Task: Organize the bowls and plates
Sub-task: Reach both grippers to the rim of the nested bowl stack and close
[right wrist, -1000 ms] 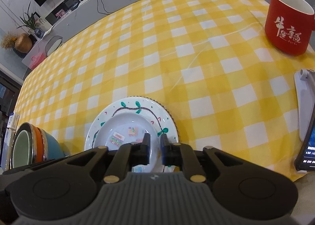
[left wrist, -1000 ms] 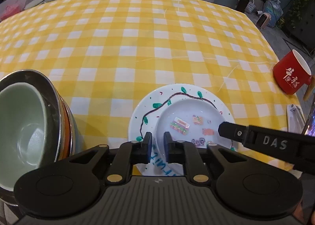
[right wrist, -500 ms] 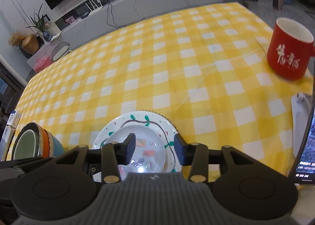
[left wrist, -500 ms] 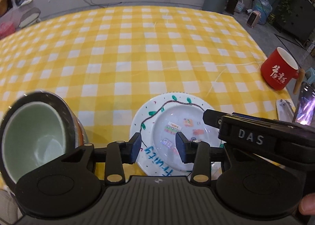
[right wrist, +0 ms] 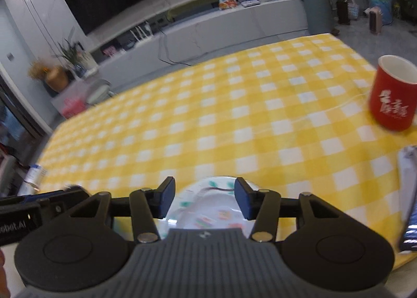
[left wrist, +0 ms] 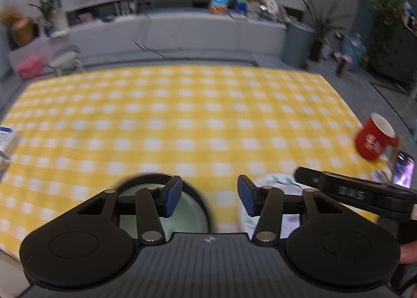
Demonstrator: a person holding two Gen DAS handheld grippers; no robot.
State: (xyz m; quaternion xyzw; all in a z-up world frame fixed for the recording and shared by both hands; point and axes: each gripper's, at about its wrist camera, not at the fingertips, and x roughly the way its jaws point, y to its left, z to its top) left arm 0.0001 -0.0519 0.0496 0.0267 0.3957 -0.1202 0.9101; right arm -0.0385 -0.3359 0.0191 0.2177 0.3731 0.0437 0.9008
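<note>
Both jaws opening and empty: the left gripper (left wrist: 209, 197) above the seemingly stacked bowls (left wrist: 190, 209), the right gripper (right wrist: 204, 197) above the plates (right wrist: 208, 209).

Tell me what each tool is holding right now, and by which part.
Nothing is held. The left tool and right tool are both opening with nothing between their fingers; the plates and bowls lie below on the table.

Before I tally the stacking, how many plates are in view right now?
2: a vine-patterned plate on the checked tablecloth at the near edge, and a smaller plate with coloured motifs resting on it. The right gripper's body hides their near halves, so more could lie unseen.
</note>
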